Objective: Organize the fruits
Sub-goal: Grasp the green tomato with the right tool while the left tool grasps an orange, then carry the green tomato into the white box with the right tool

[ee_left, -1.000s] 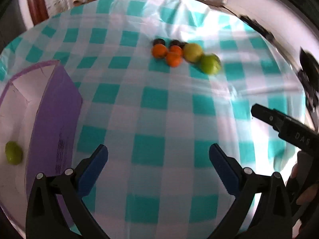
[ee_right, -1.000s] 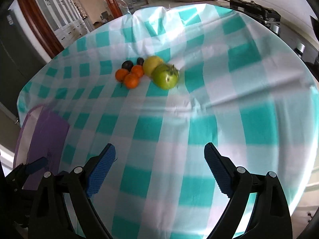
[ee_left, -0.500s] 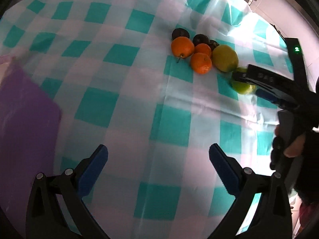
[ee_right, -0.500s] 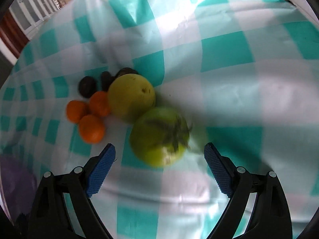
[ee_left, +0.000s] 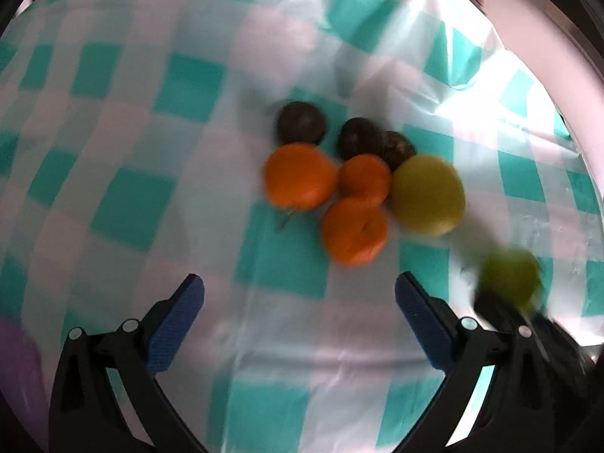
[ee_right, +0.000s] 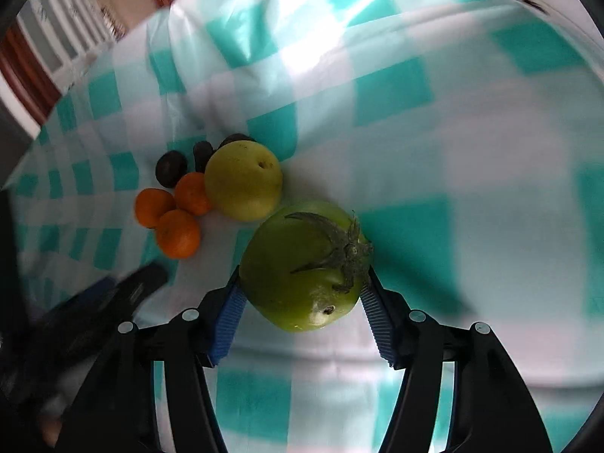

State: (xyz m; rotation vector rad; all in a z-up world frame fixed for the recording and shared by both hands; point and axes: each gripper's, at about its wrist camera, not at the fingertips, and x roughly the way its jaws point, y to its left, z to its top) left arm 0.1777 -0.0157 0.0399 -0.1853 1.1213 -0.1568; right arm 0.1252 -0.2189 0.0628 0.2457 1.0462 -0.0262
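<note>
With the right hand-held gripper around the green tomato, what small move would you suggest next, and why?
Probably lift it straight up. The right hand-held gripper has both blue pads against the green tomato, which sits close to the yellow fruit; a vertical lift should avoid nudging that cluster.

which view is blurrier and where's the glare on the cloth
Left wrist view: motion-blurred throughout, the oranges smeared, the green tomato nearly shapeless; glare at the right edge of the tablecloth. Right wrist view: sharper on the tomato, soft at the rim, with sheen along the upper fold.
</note>
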